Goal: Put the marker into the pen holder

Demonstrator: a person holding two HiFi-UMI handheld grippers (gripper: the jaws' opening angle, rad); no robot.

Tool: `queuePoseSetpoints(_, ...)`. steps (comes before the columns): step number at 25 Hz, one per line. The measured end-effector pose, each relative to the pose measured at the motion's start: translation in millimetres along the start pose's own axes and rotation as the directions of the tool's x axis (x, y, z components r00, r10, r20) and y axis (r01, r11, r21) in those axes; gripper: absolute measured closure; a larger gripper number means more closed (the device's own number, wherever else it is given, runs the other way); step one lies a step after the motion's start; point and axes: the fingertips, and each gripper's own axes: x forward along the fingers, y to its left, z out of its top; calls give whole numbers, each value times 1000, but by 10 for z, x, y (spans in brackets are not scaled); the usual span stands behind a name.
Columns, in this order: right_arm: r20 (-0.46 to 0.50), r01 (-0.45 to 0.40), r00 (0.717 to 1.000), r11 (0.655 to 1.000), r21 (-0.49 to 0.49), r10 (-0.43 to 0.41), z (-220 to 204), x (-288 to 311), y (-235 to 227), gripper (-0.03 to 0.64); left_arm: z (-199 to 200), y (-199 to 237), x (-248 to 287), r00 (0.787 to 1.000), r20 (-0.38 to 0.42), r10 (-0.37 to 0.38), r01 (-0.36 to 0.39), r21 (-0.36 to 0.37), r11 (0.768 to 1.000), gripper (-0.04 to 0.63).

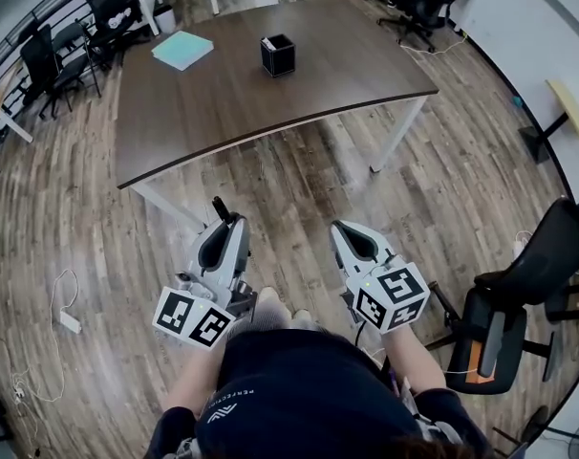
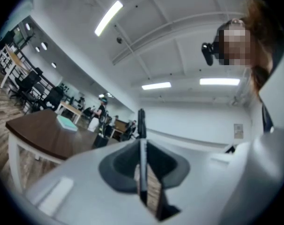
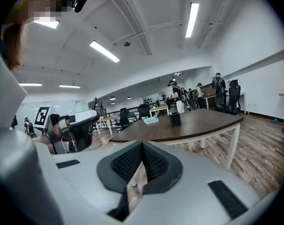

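A black mesh pen holder (image 1: pixel 278 54) stands on the dark wooden table (image 1: pixel 223 103), far ahead of both grippers; it also shows small in the right gripper view as the pen holder (image 3: pixel 175 119). My left gripper (image 1: pixel 230 221) is shut on a black marker (image 1: pixel 220 207), whose tip sticks out past the jaws. In the left gripper view the marker (image 2: pixel 141 125) stands upright between the closed jaws of the left gripper (image 2: pixel 142 146). My right gripper (image 1: pixel 345 229) is shut with nothing in it; in its own view the right gripper (image 3: pixel 142 146) has its jaws pressed together.
A teal notebook (image 1: pixel 182 50) lies on the table's far left. Office chairs (image 1: pixel 504 328) stand at the right, with more chairs (image 1: pixel 70 36) and desks at the back left. A white cable and power strip (image 1: pixel 68 319) lie on the wood floor at the left.
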Motion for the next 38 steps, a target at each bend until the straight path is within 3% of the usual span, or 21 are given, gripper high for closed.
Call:
queuePoseSetpoints(12, -4, 31, 1000, 999, -30, -31, 249, 618, -355, 627, 9, 456, 810, 994, -11, -104, 104, -31, 994, 556)
queuePoseSetpoints(30, -33, 8, 999, 1000, -22, -9, 726, 2366, -614, 627, 230, 1799, 1848, 983, -69, -170, 166, -49, 985, 555)
queuePoseSetpoints(38, -43, 18, 999, 999, -29, -19, 936, 2759, -829, 627, 287, 2049, 2237, 980, -61, -192, 187, -72, 980, 556)
